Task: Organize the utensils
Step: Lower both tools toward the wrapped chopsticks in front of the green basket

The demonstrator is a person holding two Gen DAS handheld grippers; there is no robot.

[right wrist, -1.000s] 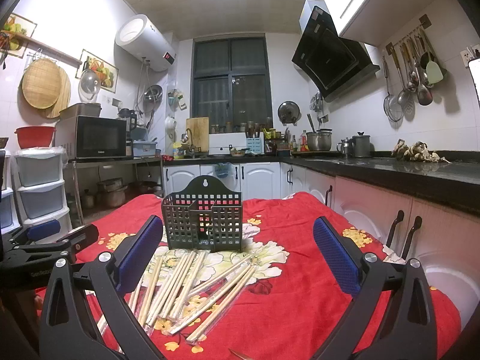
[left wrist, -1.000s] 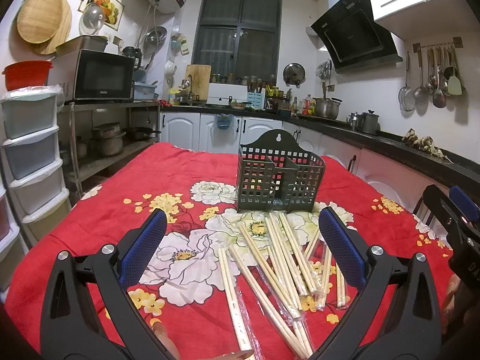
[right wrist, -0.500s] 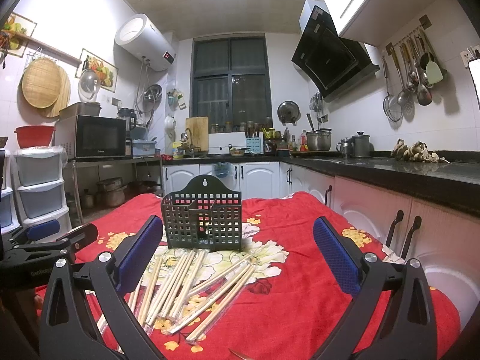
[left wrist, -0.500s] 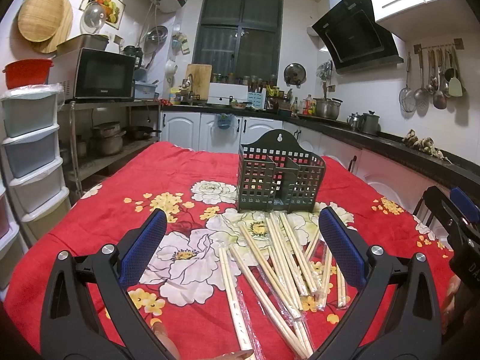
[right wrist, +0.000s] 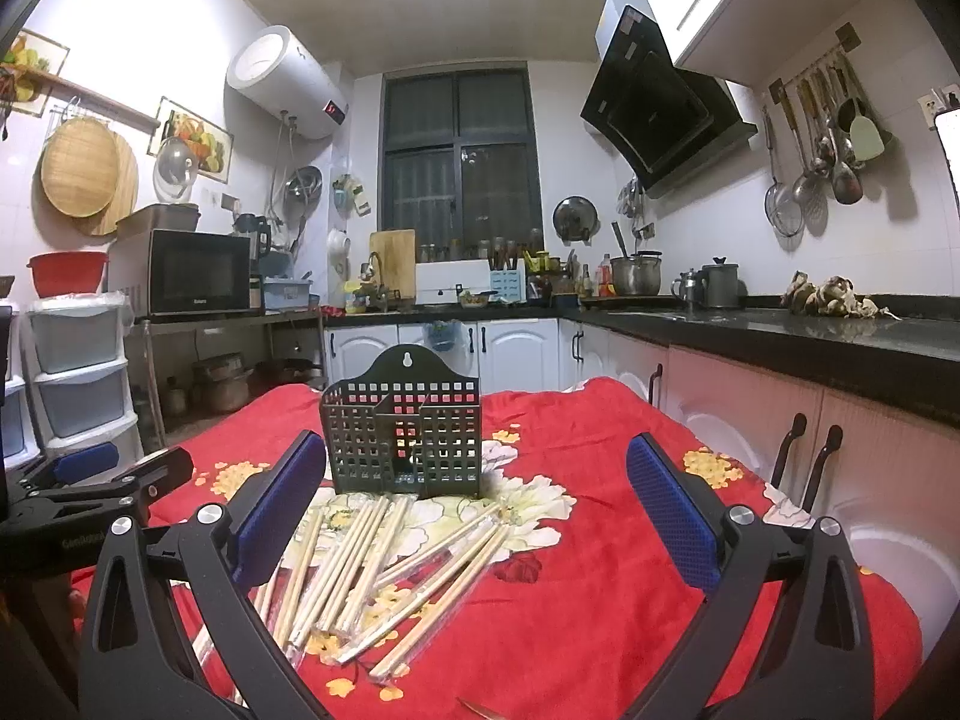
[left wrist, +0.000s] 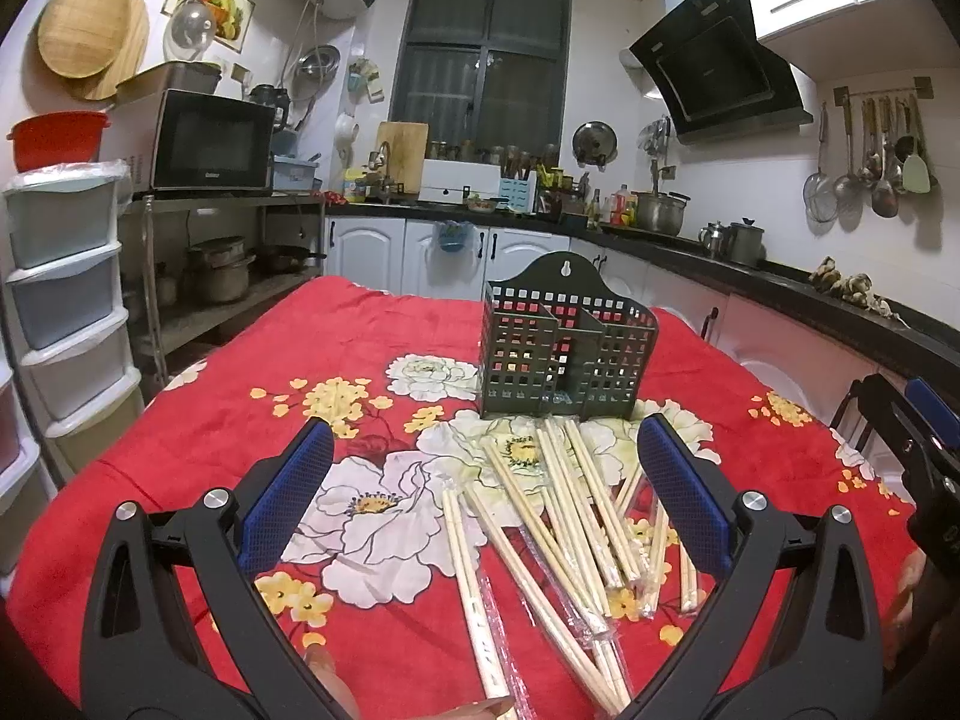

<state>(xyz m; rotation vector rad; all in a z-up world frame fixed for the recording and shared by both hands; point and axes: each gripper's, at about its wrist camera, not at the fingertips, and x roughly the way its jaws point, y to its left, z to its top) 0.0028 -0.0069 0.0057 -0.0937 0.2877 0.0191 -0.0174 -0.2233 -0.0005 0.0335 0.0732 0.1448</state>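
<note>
Nothing has moved since a moment ago: the left gripper (left wrist: 486,492) and the right gripper (right wrist: 474,492) both hover over the red tablecloth (left wrist: 240,396) with fingers wide apart, holding nothing, while the chopsticks (left wrist: 558,510) lie just before the dark basket (left wrist: 564,348).

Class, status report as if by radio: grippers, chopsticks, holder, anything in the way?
Left gripper open, empty. Right gripper open, empty. Chopsticks loose on the tablecloth, none in the holder. Nothing blocking.
</note>
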